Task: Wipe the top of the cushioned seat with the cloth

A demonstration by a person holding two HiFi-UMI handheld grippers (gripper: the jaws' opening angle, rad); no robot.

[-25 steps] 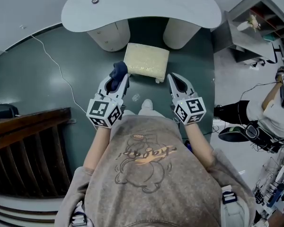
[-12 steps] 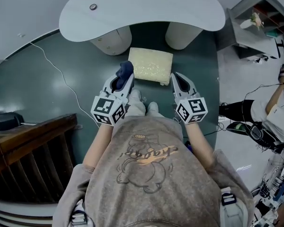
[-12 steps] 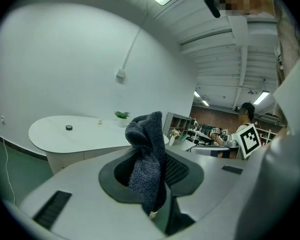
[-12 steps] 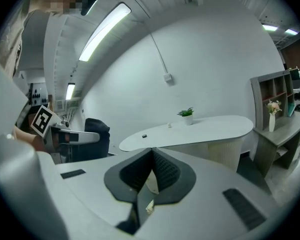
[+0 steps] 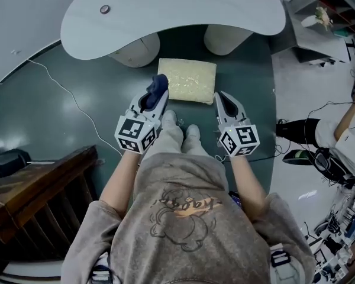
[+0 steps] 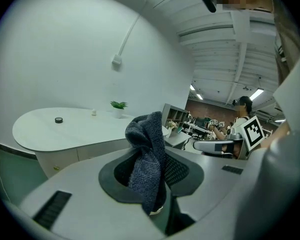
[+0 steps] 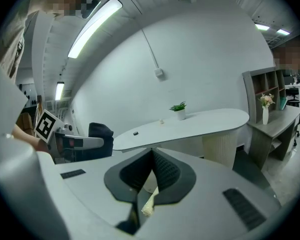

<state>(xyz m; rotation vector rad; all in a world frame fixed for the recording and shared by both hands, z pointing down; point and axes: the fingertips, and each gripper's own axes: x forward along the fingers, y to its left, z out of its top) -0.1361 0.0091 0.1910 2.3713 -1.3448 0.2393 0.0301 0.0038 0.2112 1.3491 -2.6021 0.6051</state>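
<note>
The top of the cushioned seat [image 5: 187,80] lies bare, open from above; the left gripper [image 5: 158,92], closed on the cloth [image 5: 158,83], hangs just beside its left edge; the right gripper [image 5: 219,96], jaws together, sits near its right front corner; beyond stands the counter [image 5: 171,7], its left pedestal [image 5: 136,51] and right pedestal [image 5: 228,39] flanking a gap; open floor [image 5: 65,81] lies either side; the person's feet [image 5: 168,120] crowd the near side.

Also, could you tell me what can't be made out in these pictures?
Cushioned seat: underside and legs, head view, covered by its own top.
Same seat, left gripper view: hidden behind the left gripper body.
Cloth: lower end, left gripper view, sunk between the shut jaws.
Small dark object on the table: too small to identify anywhere.
Pale sliver under the right gripper: mostly hidden by its jaws.
</note>
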